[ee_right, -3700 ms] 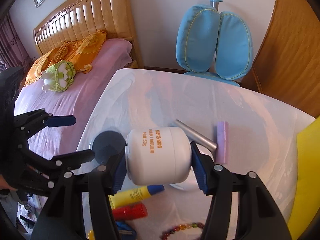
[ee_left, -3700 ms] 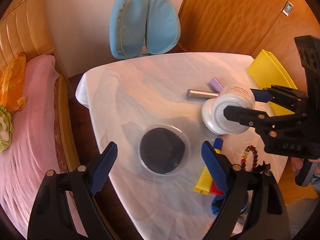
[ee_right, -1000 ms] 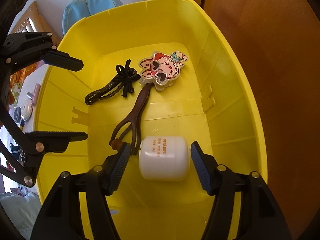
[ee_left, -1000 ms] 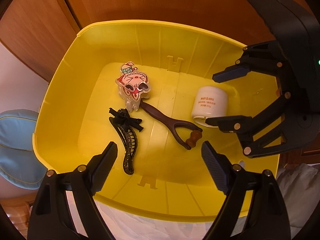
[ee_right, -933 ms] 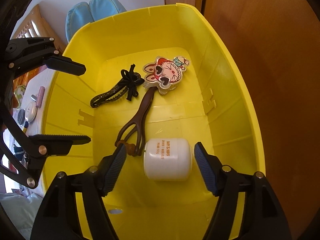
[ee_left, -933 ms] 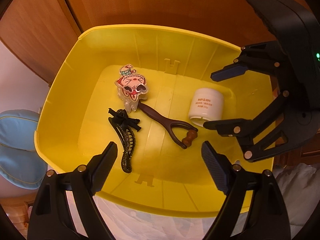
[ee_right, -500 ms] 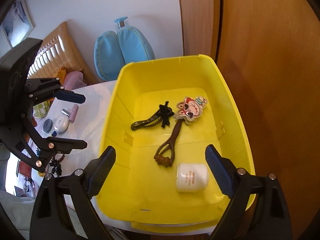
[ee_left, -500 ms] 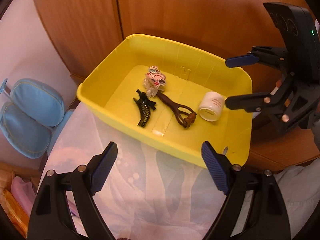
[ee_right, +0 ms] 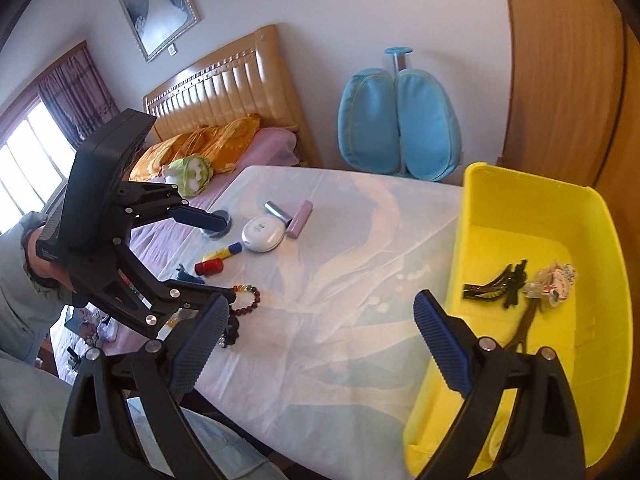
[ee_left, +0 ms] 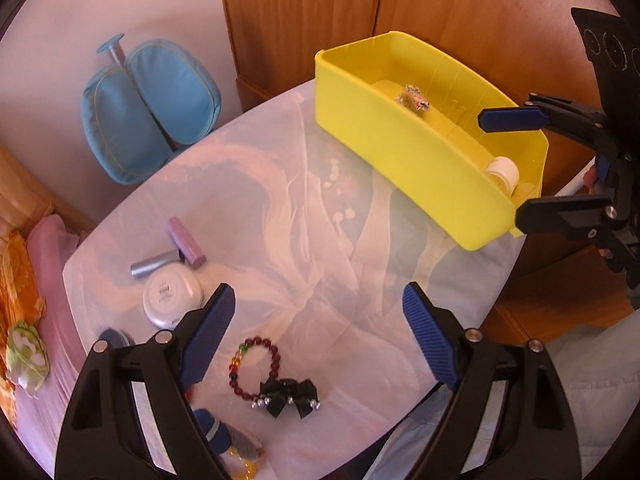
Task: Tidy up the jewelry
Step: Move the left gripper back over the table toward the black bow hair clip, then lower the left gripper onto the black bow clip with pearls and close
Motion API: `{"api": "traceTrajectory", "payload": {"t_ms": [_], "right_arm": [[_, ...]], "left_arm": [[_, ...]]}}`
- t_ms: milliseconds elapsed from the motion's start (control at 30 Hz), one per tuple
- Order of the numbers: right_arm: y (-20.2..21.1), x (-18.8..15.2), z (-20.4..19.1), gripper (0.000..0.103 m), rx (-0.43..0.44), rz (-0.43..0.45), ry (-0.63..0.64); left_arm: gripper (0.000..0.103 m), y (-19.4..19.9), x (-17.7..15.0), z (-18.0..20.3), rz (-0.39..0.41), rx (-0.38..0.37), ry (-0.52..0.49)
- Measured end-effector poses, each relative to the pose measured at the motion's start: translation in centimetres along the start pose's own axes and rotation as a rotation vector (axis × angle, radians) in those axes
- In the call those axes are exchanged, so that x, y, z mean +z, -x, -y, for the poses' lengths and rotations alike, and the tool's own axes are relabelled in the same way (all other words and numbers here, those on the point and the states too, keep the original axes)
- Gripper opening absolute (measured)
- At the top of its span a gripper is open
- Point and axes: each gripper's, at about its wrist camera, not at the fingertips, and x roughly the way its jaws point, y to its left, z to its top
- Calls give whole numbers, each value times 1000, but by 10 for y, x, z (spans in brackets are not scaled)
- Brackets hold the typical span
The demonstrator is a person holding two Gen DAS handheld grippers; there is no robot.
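Observation:
A yellow bin stands at the table's right end and also shows in the right wrist view. It holds a white jar, a black hair clip, a cartoon hair clip and a brown tool. On the white cloth lie a dark-red bead bracelet, a black bow clip, a round white compact, a purple tube and a silver tube. My left gripper is open and empty above the bracelet. My right gripper is open and empty at the bin's near side.
A red and yellow tube, a dark round case and a blue item lie near the table's left end. A blue padded chair stands behind the table. A bed is at the left, a wooden wardrobe behind the bin.
The right gripper let go of the white jar in the bin and drew back. Both grippers pulled away from the bin, and the left one swung over to the items on the cloth.

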Motion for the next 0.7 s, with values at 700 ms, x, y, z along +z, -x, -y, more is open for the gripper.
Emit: {"api": "traceTrajectory", "payload": {"t_ms": [700], "right_arm": [[-99, -62, -83, 95, -131, -227, -210]], "left_arm": [[84, -74, -121, -53, -79, -184, -229]]}}
